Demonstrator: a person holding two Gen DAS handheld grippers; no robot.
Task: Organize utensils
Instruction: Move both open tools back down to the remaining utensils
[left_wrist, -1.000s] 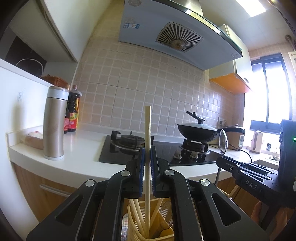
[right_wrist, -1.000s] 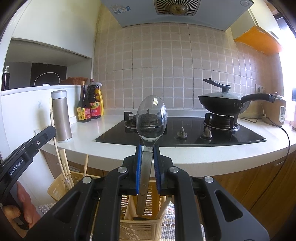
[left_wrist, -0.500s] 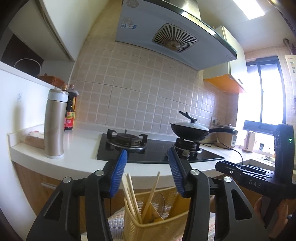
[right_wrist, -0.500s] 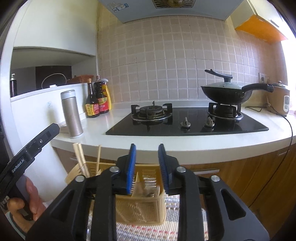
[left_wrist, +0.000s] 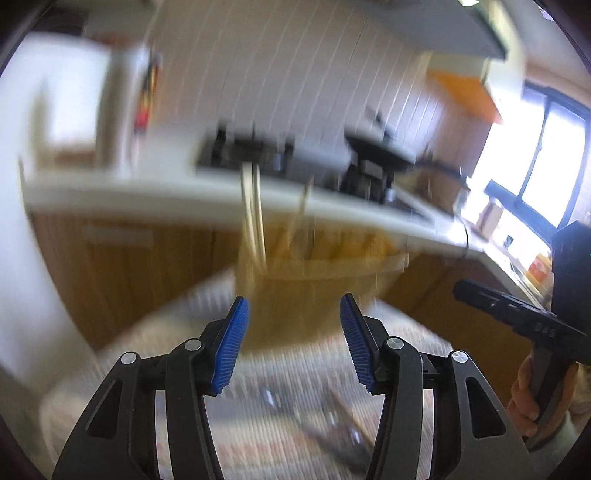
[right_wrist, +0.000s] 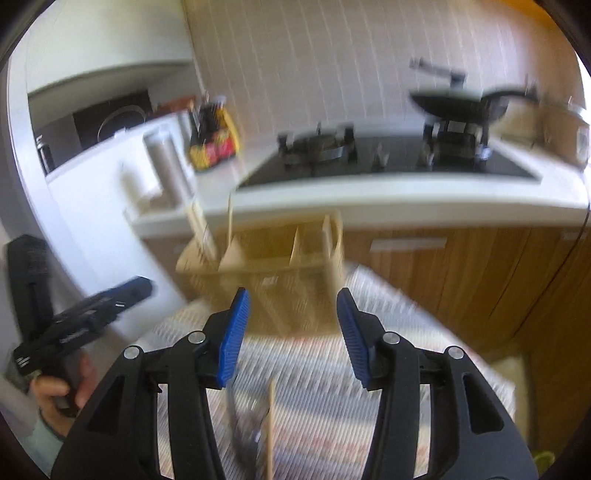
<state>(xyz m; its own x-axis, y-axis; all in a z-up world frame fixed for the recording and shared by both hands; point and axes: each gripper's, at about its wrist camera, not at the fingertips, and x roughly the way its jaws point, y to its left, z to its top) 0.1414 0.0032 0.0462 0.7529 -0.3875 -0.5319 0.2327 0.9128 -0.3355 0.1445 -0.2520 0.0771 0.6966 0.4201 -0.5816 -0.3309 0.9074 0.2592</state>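
Partly done, judging by the chopsticks (left_wrist: 253, 218) standing upright in the left compartment of the yellow utensil holder (right_wrist: 295, 266); left to sort: a loose chopstick (right_wrist: 270, 435) and some blurred metal utensils (left_wrist: 332, 432) lying on the striped mat (right_wrist: 424, 369); left gripper (left_wrist: 293, 343) spreading wider, nothing between; right gripper (right_wrist: 291, 338) likewise opening, empty. Holder's dividers visible only from right wrist; window (left_wrist: 546, 162) only from left.

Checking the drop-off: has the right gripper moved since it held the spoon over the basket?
Yes. The right gripper has tipped down and backed off: the basket now sits beyond its opening, empty jaws.
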